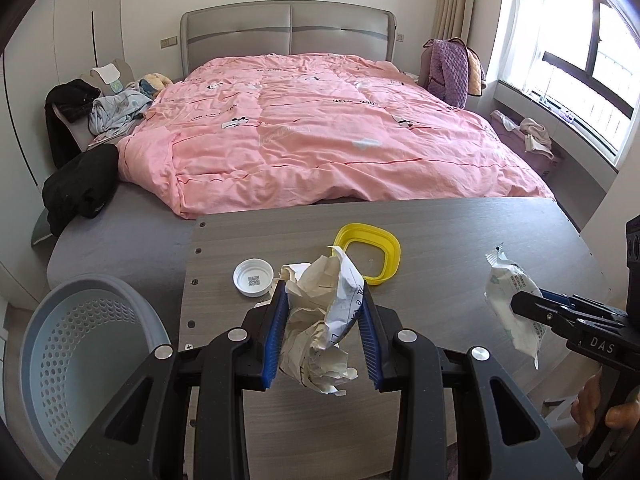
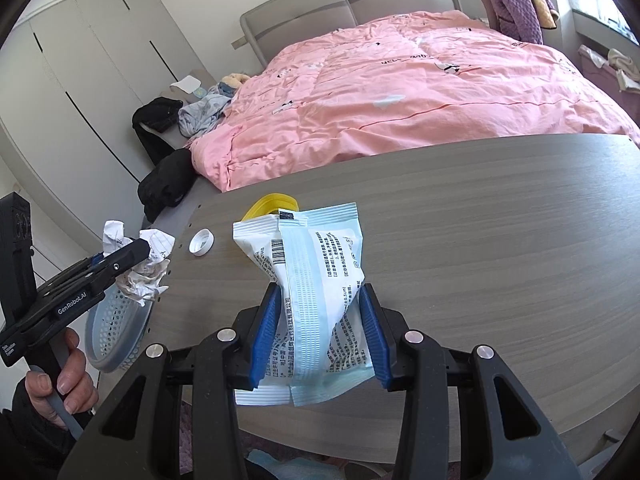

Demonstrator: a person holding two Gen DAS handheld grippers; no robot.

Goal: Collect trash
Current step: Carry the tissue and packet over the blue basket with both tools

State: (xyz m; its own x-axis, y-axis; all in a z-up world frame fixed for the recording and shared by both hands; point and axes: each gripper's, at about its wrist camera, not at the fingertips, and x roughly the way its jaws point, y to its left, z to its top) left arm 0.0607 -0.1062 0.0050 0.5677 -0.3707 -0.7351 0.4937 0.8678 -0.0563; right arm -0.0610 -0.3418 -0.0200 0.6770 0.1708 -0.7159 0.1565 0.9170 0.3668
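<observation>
My left gripper is shut on a crumpled ball of white paper and holds it above the grey wooden table. It also shows in the right wrist view, above the basket. My right gripper is shut on a white and pale-blue plastic wrapper, also seen in the left wrist view. A white bottle cap and a yellow lid ring lie on the table. A grey perforated basket stands left of the table.
A bed with a pink duvet lies beyond the table. Dark and pale clothes are piled on its left side. A window ledge runs along the right. Wardrobe doors stand at the left.
</observation>
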